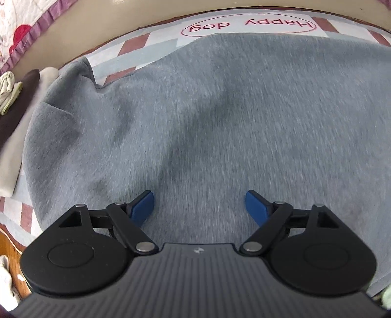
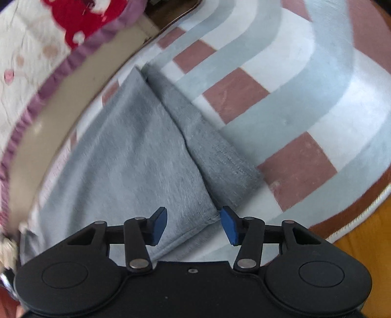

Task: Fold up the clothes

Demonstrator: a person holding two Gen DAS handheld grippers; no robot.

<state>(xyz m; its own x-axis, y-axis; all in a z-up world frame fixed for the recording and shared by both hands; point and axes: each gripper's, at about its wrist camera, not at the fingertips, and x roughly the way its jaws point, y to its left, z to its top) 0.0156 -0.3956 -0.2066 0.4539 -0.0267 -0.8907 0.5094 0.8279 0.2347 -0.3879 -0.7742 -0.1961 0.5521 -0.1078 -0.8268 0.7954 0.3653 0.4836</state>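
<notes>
a: item one, left gripper (image 1: 200,208), black linkage with blue rubber pads. state?

b: jaws spread wide, nothing between them. it hangs over the grey fleece garment (image 1: 207,117), near that garment's near edge.

a: item two, right gripper (image 2: 193,226), same make.

b: jaws parted, less widely, holding nothing. a stitched corner of the grey fleece garment (image 2: 136,159) lies just ahead, between the pads but not pinched.

a: item three, the garment itself.

b: spread across the striped rug of pale blue, white and dusty-pink blocks (image 2: 281,102). at the right gripper's end a flap lies doubled over a second layer with a hem seam showing. whether that is one fold laid or only how it fell, i cannot tell. the left view shows broad cloth with soft creases.

a: surroundings, taken from the garment?

b: beyond its far edge, a white label printed "happy dog" in red (image 1: 248,25). off its left side, a small stack of folded cloths, cream and dark brown (image 1: 17,127). past the rug, a quilt with purple frill and red motif (image 2: 80,22).

a: handling note?

b: my judgement: fleece is thick and springy, so each pad should bite through every layer at a corner, both ends lifting level. creases want smoothing flat or they get locked in. both views are motion-blurred, so edges are best checked when steady.
</notes>
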